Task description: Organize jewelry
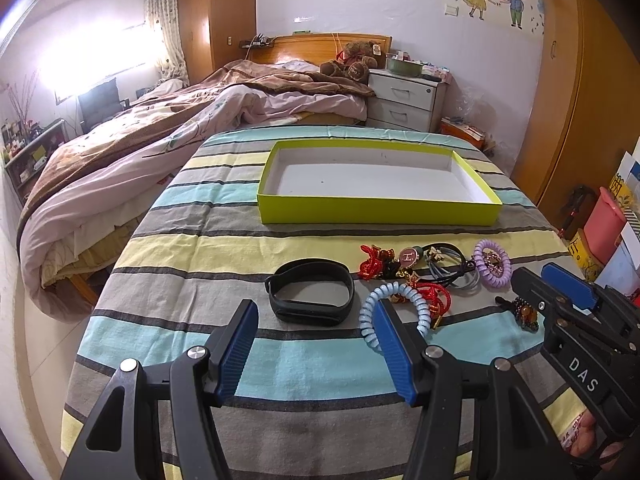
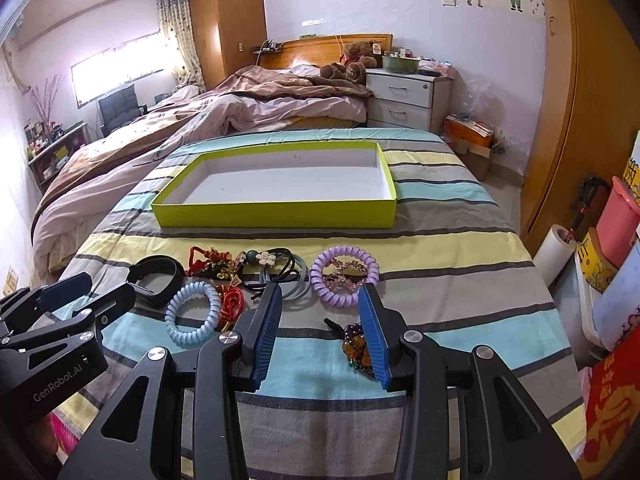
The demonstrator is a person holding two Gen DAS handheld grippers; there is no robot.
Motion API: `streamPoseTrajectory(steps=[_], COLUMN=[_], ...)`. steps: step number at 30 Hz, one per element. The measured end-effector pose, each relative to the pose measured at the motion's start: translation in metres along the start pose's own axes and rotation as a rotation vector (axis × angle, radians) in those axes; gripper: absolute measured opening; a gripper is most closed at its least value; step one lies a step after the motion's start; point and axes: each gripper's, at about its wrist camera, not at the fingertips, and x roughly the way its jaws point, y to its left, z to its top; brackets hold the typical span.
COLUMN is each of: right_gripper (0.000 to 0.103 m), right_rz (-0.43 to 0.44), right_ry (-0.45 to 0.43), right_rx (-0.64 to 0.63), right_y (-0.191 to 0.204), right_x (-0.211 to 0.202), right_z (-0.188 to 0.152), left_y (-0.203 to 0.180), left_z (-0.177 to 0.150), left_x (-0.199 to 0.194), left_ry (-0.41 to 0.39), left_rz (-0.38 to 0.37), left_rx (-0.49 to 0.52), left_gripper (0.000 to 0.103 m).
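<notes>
A lime-green shallow box (image 1: 376, 212) (image 2: 276, 216) with a white, empty inside lies on the striped cloth. In front of it lie a black wristband (image 1: 312, 298) (image 2: 158, 276), a light-blue coil tie (image 1: 396, 314) (image 2: 195, 314), red cord charms (image 1: 434, 300) (image 2: 208, 262), grey-black hair ties (image 1: 452, 270) (image 2: 292, 280), a purple coil tie (image 1: 493, 264) (image 2: 345, 276) and a beaded amber clip (image 1: 526, 314) (image 2: 356, 346). My left gripper (image 1: 316, 320) is open and empty, just short of the wristband. My right gripper (image 2: 320, 304) is open and empty, with the beaded clip by its right finger.
The striped cloth (image 1: 280, 372) covers a table that stands against an unmade bed (image 1: 140, 148). A white nightstand (image 1: 404, 100) and a wooden wardrobe (image 1: 568, 100) stand behind and right. Boxes and a pink bin (image 2: 618, 220) crowd the right edge.
</notes>
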Motion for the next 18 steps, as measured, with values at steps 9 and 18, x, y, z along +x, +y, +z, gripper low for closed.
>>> streamPoseTrajectory(steps=[9,18], right_gripper=[0.041,0.041], right_rz=[-0.001,-0.001], right_ry=[0.000,0.001], right_rx=[0.001,0.001], right_y=[-0.0009,-0.0016], right_x=[-0.0012,-0.0023], right_z=[0.0003,0.0004], left_y=[-0.0004,0.0010], left_z=[0.0000,-0.0001], left_x=[-0.0002,0.0002], left_ry=[-0.002,-0.002], left_rz=[0.003,-0.001], left_rx=[0.003,0.003], left_gripper=[0.059,0.059])
